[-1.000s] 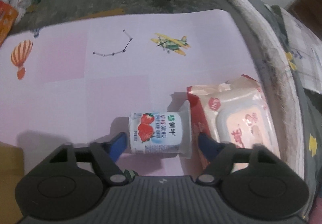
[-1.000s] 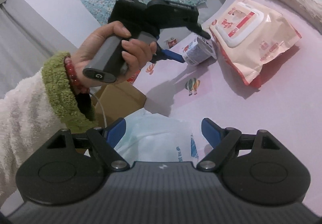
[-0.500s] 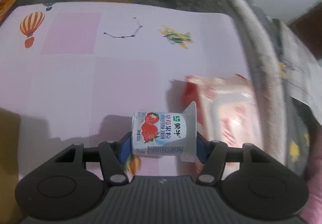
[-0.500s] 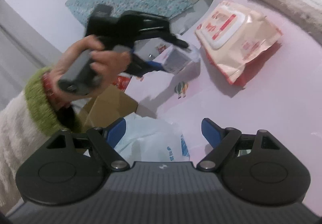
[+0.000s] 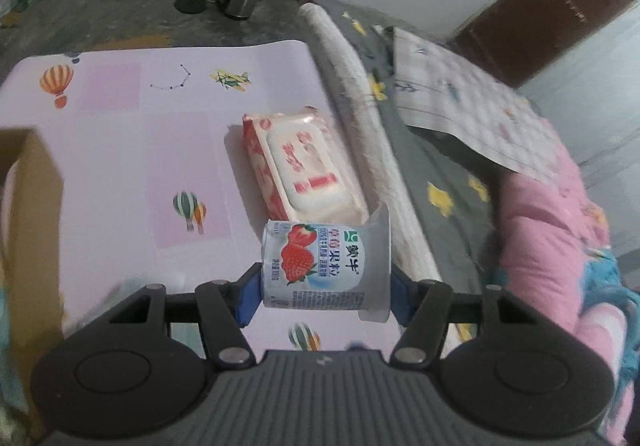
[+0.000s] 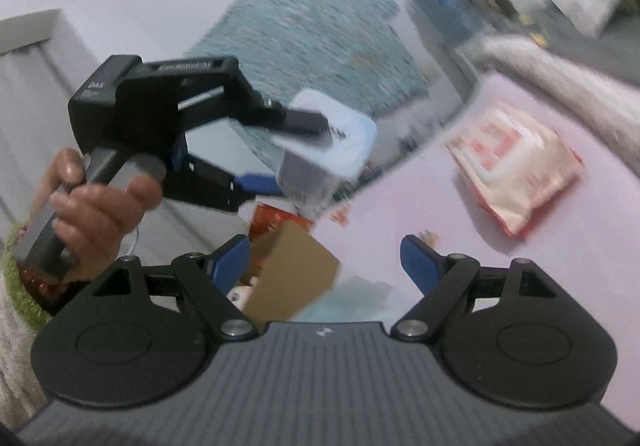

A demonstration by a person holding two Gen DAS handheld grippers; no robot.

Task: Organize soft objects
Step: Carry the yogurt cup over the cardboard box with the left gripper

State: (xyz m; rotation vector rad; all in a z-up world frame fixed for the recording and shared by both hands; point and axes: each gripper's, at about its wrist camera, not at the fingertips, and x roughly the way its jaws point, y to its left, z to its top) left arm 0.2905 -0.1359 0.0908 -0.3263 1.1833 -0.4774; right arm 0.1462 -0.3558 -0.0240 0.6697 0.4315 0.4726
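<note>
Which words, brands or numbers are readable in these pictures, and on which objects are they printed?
"蒙牛" and "草莓果粒": on the yogurt cup.
"DAS": on the back of the left tongs, seen from the right wrist.
Small print on the cup, red print on the wipes pack, embossed line on the tongs: too blurred to read.

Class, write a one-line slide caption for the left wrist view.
Left tool grips a yogurt cup above the wipes pack.

Light: dim, flat indoor | Blur: right view smeared | Edges: fisheye-bent, dark corners
</note>
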